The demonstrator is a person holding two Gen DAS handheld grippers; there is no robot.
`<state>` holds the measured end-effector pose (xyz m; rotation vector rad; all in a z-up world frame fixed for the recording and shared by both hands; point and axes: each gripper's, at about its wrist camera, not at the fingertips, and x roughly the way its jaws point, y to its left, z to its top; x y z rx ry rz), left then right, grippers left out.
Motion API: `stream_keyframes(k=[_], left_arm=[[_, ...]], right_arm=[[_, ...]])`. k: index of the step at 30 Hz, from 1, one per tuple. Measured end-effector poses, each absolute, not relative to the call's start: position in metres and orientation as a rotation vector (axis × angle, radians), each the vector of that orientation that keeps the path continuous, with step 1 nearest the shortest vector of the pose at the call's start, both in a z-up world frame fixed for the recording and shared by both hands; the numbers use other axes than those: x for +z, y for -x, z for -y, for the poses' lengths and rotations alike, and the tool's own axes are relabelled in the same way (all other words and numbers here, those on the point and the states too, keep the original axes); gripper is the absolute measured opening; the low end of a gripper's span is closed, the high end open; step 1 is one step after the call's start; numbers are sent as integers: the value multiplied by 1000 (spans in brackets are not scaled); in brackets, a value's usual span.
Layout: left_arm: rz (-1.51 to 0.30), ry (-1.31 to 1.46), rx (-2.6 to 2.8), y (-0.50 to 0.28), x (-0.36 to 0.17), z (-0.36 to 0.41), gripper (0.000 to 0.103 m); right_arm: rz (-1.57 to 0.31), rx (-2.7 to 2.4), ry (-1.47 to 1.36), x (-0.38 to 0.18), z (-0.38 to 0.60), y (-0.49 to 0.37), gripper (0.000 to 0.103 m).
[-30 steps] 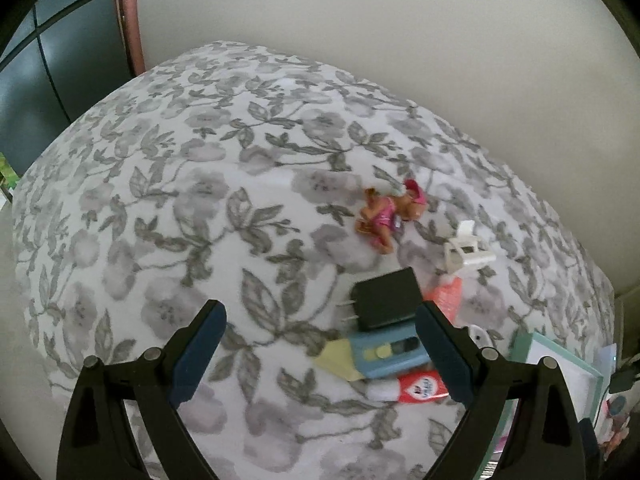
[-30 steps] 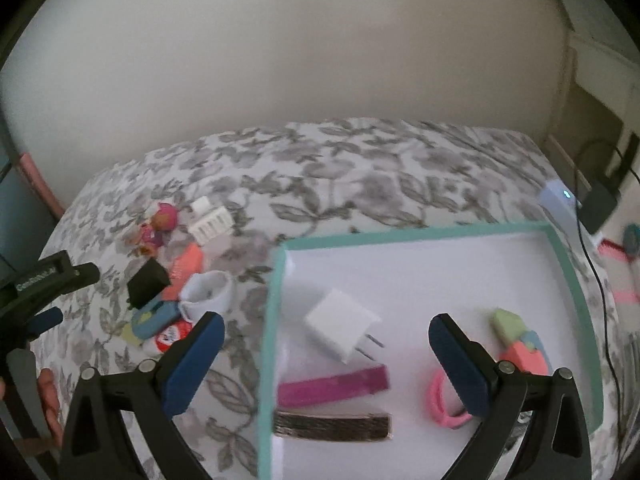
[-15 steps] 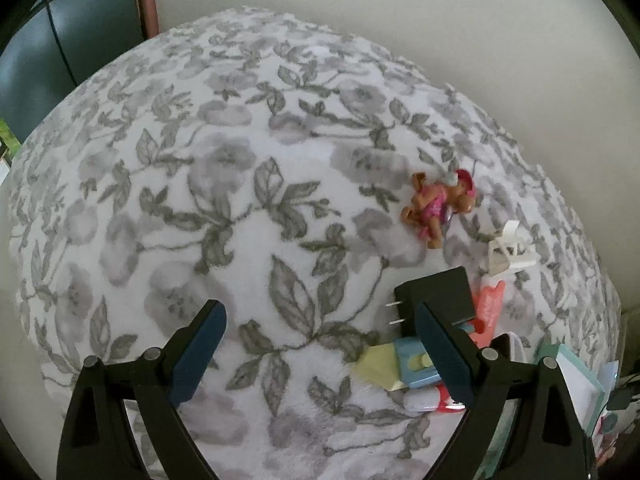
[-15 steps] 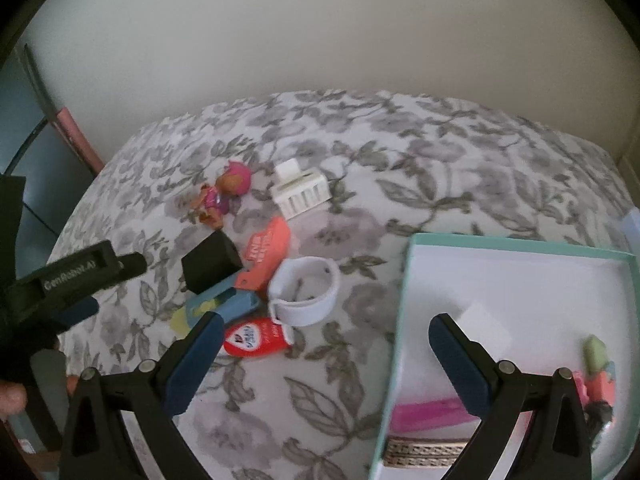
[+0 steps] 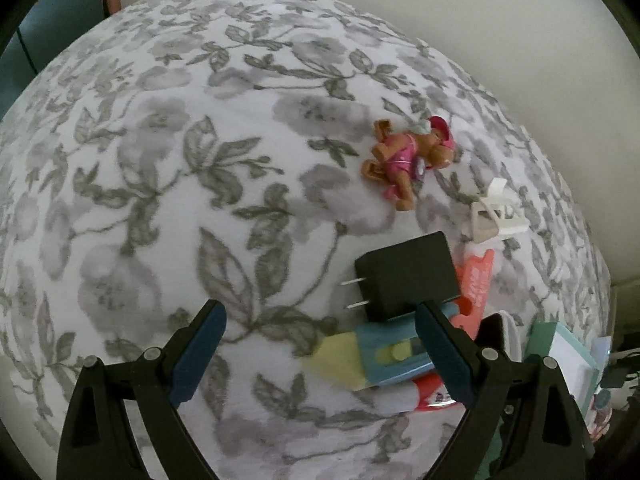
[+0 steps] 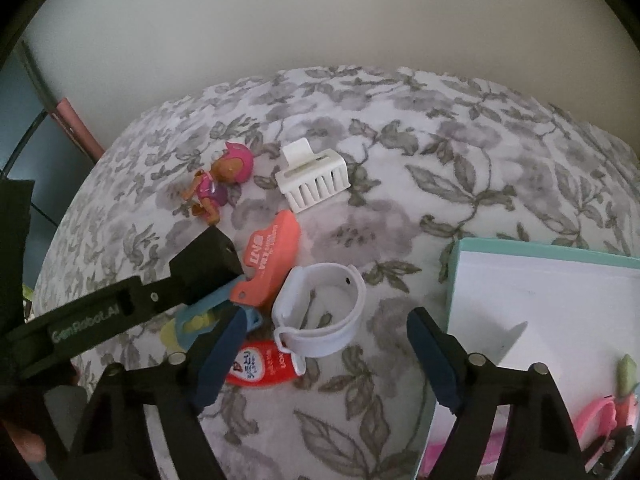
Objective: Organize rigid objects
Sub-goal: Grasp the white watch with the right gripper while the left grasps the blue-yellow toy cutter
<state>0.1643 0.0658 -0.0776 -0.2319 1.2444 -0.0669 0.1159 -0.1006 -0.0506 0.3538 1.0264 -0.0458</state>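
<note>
Right gripper (image 6: 324, 356): shifted from teal tray (image 6: 454, 280) to loose pile; jaws just narrowed, unpinched, around white band (image 6: 320, 312) at 12 o'clock. Left gripper (image 5: 320, 344): spread, empty.

Soft dim daylight, faint shadows, no glare, strong fisheye bending with black corners, slight blur throughout

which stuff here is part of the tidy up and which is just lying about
Part of the job:
- black charger
- white watch band
- white hair claw
- toy figure
- orange tag
- teal-rimmed tray

Just there:
- floral cover
- wall
</note>
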Motion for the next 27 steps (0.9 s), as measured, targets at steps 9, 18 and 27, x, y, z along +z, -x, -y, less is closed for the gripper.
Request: stream_keyframes(k=[9, 18, 27], left_arm=[[-1267, 218, -84, -165, -84, -56, 95], [-1265, 226, -121, -164, -83, -49, 96], [-1254, 263, -152, -168, -84, -43, 96]], right_arm=[[-1043, -27, -386, -63, 102, -125, 65], [-1025, -7, -432, -64, 106, -126, 55], [-1027, -20, -461, -59, 116, -121, 54]])
